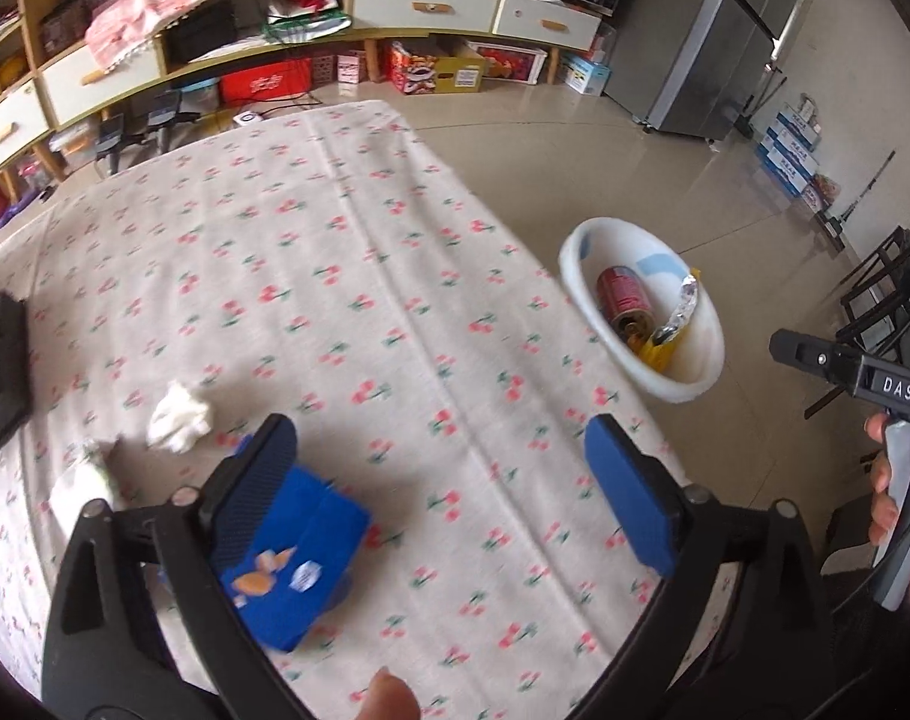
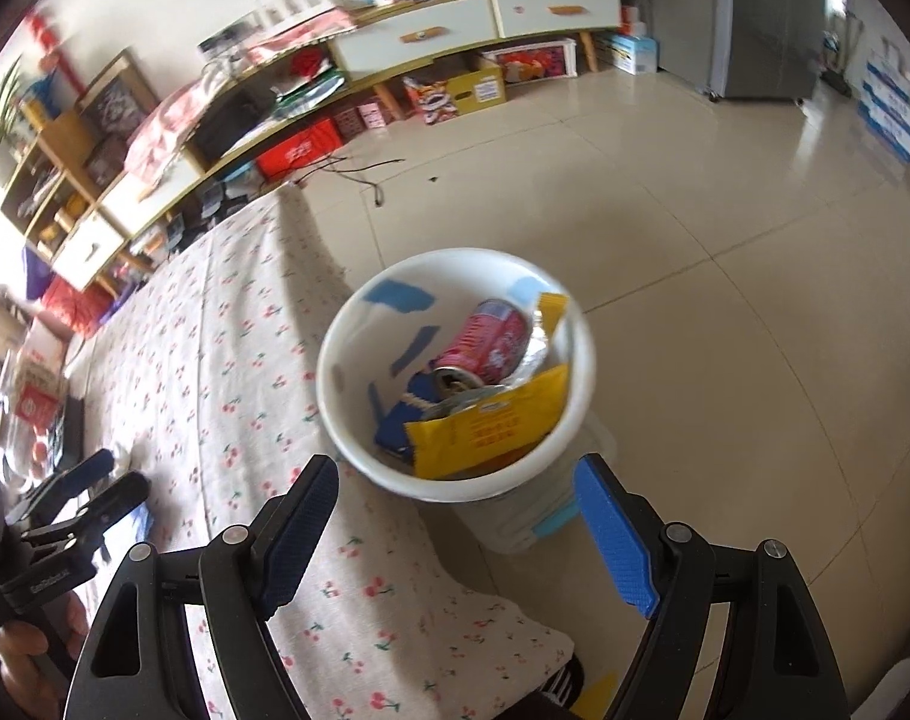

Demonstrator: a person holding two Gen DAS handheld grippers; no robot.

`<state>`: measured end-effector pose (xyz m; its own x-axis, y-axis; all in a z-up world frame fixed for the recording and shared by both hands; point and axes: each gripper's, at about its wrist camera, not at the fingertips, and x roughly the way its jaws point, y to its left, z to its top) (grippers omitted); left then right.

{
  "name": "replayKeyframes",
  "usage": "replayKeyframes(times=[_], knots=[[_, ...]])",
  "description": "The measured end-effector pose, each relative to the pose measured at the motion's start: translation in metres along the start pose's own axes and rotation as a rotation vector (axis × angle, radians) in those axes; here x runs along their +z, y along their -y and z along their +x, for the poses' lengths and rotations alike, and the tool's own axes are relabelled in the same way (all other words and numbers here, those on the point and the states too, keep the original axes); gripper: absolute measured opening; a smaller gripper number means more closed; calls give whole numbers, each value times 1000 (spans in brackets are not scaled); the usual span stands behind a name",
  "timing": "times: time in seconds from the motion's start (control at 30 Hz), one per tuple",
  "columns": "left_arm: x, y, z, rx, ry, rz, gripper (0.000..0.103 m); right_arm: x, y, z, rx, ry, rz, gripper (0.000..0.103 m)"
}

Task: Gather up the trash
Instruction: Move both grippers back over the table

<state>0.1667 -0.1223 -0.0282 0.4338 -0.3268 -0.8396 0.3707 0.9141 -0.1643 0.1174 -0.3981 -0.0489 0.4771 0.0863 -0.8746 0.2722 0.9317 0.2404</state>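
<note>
Cherry-print table [image 1: 347,276], blue box [image 1: 293,558], tissues [image 1: 179,411]

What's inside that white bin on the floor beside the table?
The white bin holds a red drink can lying on its side, a yellow wrapper and a blue packet, with crumpled silver foil behind the can. Anything beneath them, and the bin's bottom, is covered.

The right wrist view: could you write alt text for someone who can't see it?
A white bin on a tiled floor, beside a table with a cherry-print cloth, holds a red can, a yellow wrapper and a blue packet. The right gripper hangs open and empty in the foreground. The left gripper shows at the left edge.
</note>
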Motion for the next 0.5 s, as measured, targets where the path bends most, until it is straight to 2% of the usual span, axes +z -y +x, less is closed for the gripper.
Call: replayKeyframes(times=[0.37,0.5], knots=[[-37,-71,-36,122,1,-79,101,-14,-78,9,25,-18,-147,83],[-48,-108,-44,187,-19,-163,101,-19,-100,16,20,-32,-188,83]])
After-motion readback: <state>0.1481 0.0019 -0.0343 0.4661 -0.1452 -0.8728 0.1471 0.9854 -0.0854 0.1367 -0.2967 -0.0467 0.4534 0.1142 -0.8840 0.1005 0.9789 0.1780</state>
